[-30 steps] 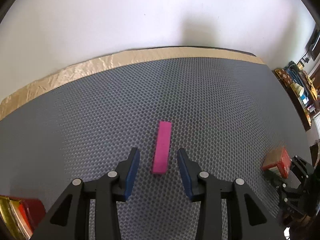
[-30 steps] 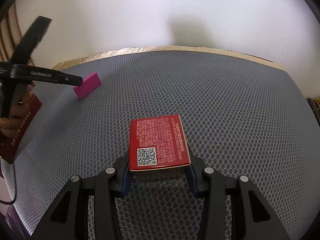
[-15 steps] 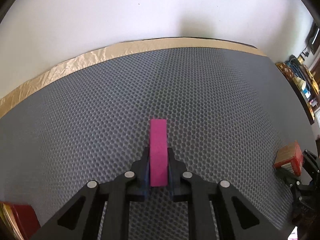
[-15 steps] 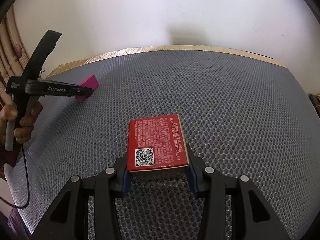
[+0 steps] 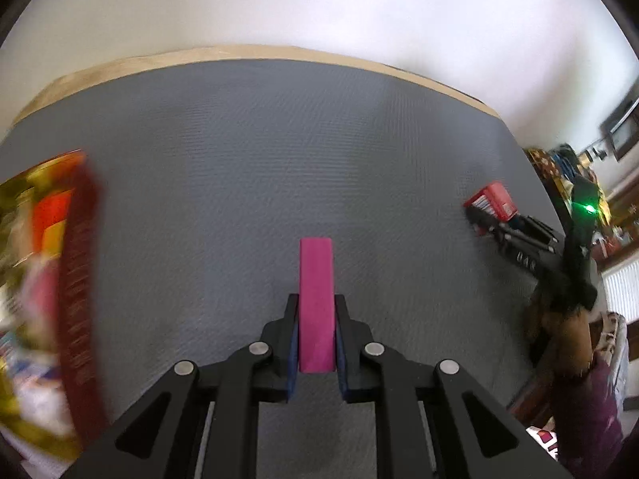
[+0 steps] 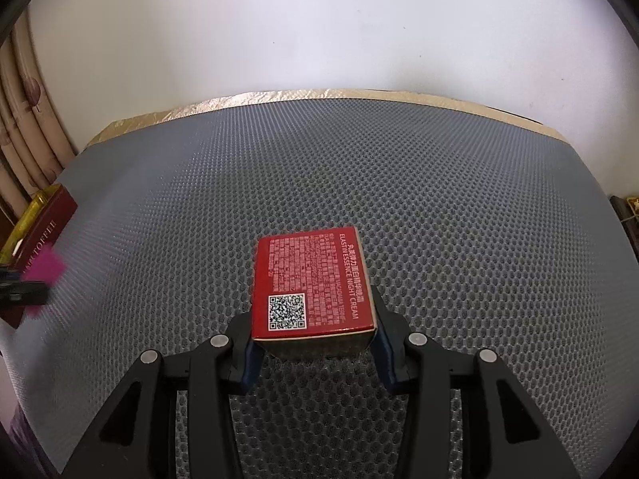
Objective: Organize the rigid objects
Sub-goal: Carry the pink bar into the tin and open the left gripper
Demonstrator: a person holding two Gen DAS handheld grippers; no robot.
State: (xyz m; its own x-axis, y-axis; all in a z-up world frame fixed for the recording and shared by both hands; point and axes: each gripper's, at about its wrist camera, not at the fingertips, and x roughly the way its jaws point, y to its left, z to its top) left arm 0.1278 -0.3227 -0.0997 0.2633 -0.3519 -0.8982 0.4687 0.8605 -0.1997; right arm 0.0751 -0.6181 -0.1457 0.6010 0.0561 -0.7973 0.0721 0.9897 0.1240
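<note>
While the left gripper has its blue pads clamped flat on the long sides of the pink block, the block juts forward out of the jaws, off the grey honeycomb mat and close to the mat's left edge, where a dark red toffee box with a gold inside lies. That block looks solid, stiff and light, with smooth faces; held near one end as it is, it could pivot between the pads, so a grip nearer its middle would be steadier, I'd judge. Over near the middle of the mat, toward its near edge, the right gripper is closed part-way on the red night cream carton, pads on its two narrow side walls at the near end. Whether the carton rests on the mat or hangs just above it I cannot tell. Being thin cardboard, it should be light but will dent under a hard squeeze; pressing close to its corners and folded edges, where the walls are stiffest, seems the safest hold.
</note>
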